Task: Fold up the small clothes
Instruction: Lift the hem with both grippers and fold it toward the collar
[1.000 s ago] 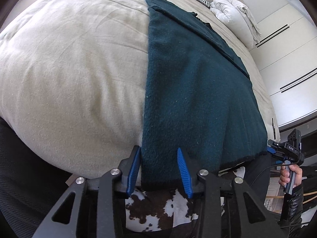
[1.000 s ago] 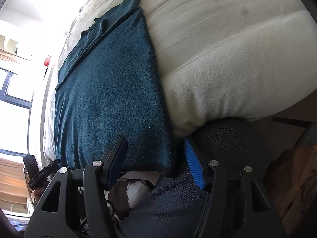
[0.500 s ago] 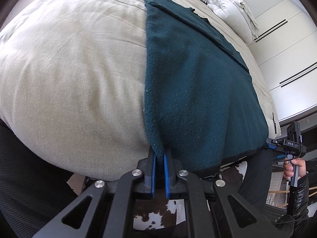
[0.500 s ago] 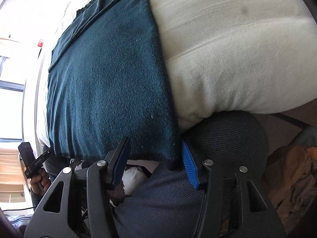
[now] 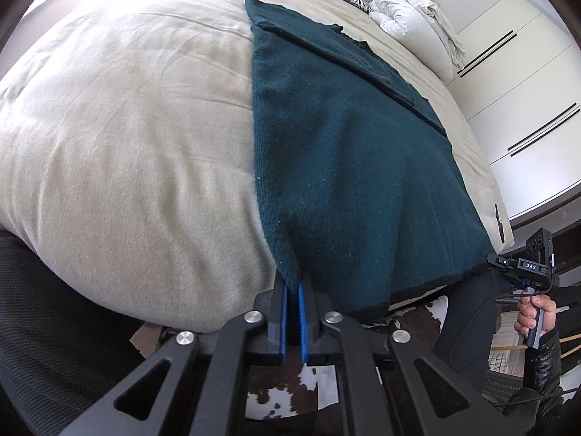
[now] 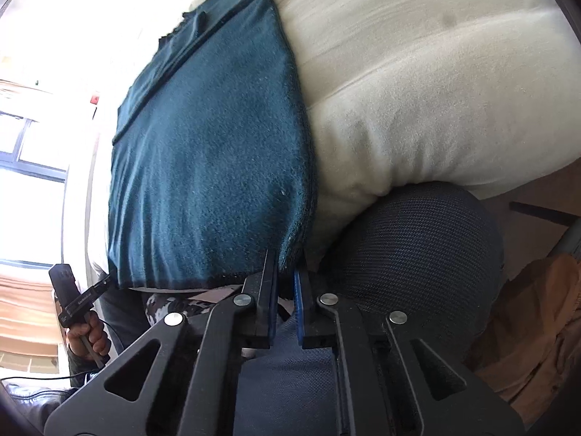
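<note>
Dark teal knit garment [image 5: 348, 167] lies flat on the bed [image 5: 120, 152], its hem hanging just over the bed's near edge; soft, limp, fuzzy weave, light, I judge it will sag and drape between grips, not slip; best held at the two hem corners. Left tool [image 5: 292, 292] clenched on the hem's left corner, cloth pinched between blue pads; right tool [image 6: 285, 272] nearly closed on the right corner [image 6: 290, 250], cloth between its pads.

The garment's [image 5: 348, 167] near corners vanish between the tongs; the window [image 6: 32, 167] is washed out to white.
</note>
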`<action>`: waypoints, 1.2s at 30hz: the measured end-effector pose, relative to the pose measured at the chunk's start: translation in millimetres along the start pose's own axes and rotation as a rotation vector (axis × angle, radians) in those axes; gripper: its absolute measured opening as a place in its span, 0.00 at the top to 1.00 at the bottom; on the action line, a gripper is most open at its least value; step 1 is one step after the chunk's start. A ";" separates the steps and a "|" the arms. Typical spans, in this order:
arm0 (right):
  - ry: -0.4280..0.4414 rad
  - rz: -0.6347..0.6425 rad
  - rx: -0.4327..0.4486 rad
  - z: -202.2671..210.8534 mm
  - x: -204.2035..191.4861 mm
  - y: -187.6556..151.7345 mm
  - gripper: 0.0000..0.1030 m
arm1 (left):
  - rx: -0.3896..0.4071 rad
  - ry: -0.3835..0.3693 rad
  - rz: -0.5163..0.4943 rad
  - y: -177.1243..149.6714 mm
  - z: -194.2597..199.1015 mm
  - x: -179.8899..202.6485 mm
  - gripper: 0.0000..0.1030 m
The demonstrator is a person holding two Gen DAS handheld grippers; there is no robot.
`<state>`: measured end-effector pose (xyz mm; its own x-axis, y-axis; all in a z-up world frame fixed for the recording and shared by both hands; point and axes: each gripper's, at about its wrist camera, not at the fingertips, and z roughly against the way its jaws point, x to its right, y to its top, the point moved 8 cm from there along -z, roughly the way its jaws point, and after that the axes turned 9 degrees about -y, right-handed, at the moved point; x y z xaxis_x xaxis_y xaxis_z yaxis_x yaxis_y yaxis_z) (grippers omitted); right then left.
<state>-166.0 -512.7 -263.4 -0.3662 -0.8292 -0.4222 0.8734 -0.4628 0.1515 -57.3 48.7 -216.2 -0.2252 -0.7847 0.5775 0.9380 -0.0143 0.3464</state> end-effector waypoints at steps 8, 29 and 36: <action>0.186 -0.035 0.177 44.1 -21.3 24.5 0.94 | 0.140 -0.148 0.082 34.3 44.0 10.4 0.95; 0.285 -0.063 0.476 105.2 -76.8 151.2 0.94 | 0.346 -0.326 0.214 151.7 71.2 17.1 0.95; 0.228 -0.050 0.535 96.9 -93.6 207.1 0.94 | 0.371 -0.320 0.247 204.0 53.2 8.3 0.95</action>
<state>18.0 -561.3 -105.9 -0.2722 -0.7413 -0.6135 0.5513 -0.6427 0.5321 118.2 72.2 -101.4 -0.1333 -0.5087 0.8506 0.8303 0.4113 0.3761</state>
